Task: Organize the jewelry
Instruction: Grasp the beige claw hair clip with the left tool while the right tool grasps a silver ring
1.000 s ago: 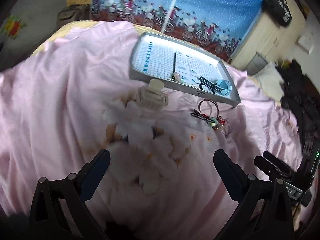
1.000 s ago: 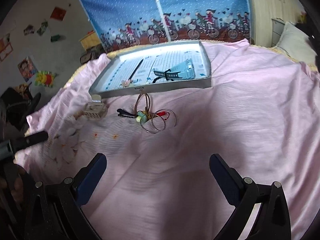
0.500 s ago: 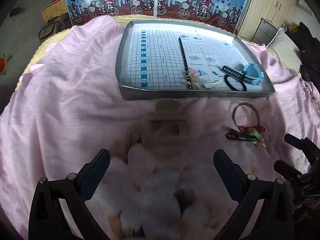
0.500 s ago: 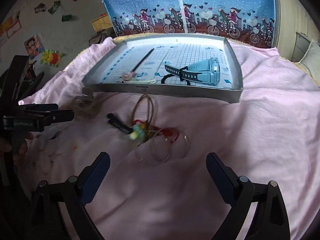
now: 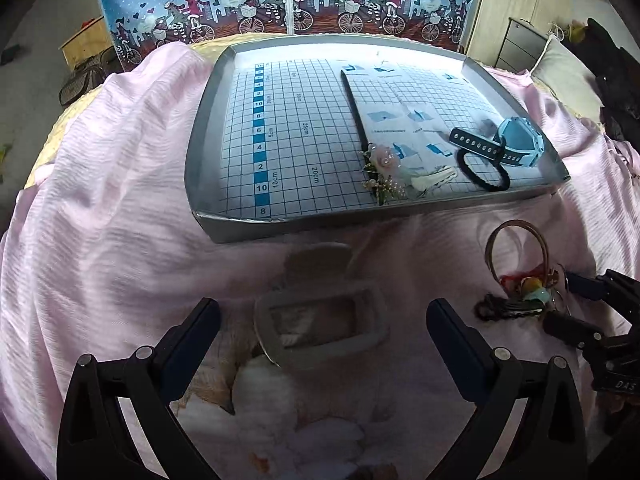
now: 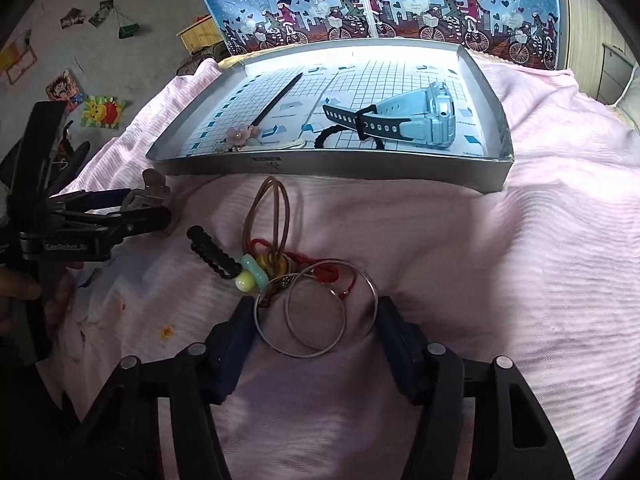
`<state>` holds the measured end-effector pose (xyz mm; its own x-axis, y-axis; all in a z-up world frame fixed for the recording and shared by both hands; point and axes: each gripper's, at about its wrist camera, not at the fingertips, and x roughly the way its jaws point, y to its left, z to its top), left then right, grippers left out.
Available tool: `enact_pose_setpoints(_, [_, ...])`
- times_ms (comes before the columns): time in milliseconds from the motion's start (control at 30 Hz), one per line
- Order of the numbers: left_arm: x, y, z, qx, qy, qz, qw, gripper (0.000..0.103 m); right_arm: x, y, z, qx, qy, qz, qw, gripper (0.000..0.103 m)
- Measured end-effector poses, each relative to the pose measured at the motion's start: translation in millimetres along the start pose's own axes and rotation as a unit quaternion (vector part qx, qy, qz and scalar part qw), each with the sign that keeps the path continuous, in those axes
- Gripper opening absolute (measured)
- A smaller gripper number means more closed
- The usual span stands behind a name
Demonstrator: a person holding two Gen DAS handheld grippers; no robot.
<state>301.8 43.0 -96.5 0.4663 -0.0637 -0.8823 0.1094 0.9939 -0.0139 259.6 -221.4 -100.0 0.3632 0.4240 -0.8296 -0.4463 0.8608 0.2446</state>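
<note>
Both tools are down low over the pink bedspread (image 6: pixel 500 280) now, each lined up on its own target. The right hand-held gripper (image 6: pixel 312 322) is spread wide, released, its fingers bracketing the two silver rings (image 6: pixel 316 316) at the near end of the jewelry tangle (image 6: pixel 276 268); nothing is pinched yet. Over on the left, the left hand-held gripper (image 5: pixel 322 320) is just as open, with the pale hair claw clip (image 5: pixel 322 320) lying between its fingers, just in front of the grey tray (image 5: pixel 204 128). The tray already holds the blue watch (image 5: pixel 516 144), a black hair tie (image 5: pixel 484 172) and a flower hairpin (image 5: pixel 382 164). Here's the risk, as I read it: those rings are thin and lie flat on soft cloth, so a close could slide over them or bunch up the bedspread instead. And they're knotted in with the red cord (image 6: pixel 320 268), the brown loops (image 6: pixel 272 208), the beads and the black wavy clip (image 6: pixel 212 252), so a lift may drag the whole cluster, or shed a piece short of the tray. The claw clip could skid away too if the left fingers close off-centre. Hard to call: how the tangle is actually linked, and whether either tool's fingertips touch the cloth. The clip is blurred in the left view and largely hidden behind the left tool in the right view.
</note>
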Motion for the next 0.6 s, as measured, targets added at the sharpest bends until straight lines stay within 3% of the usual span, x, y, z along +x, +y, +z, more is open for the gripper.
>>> enact_pose_setpoints(67, [0,2,0,-0.004,-0.004,-0.006,1.0000,0.099,-2,1,-1,0.005,-0.001,0.010,1.000,0.047])
enact_pose_setpoints(167, [-1,3,1,-0.004,-0.011,-0.014,0.9998,0.091,-2,6,-2,0.008,-0.001,0.018,1.000,0.046])
enact_pose_setpoints(367, [3,-5,-2,0.015,0.002,-0.016,0.9998,0.062,-2,16,-5,0.007,-0.003,0.023,1.000,0.046])
enact_pose_setpoints(600, [1,-12,-4,0.031,0.004,-0.032,0.9990,0.062,-6,29,-7,-0.004,-0.010,0.041,0.999,0.045])
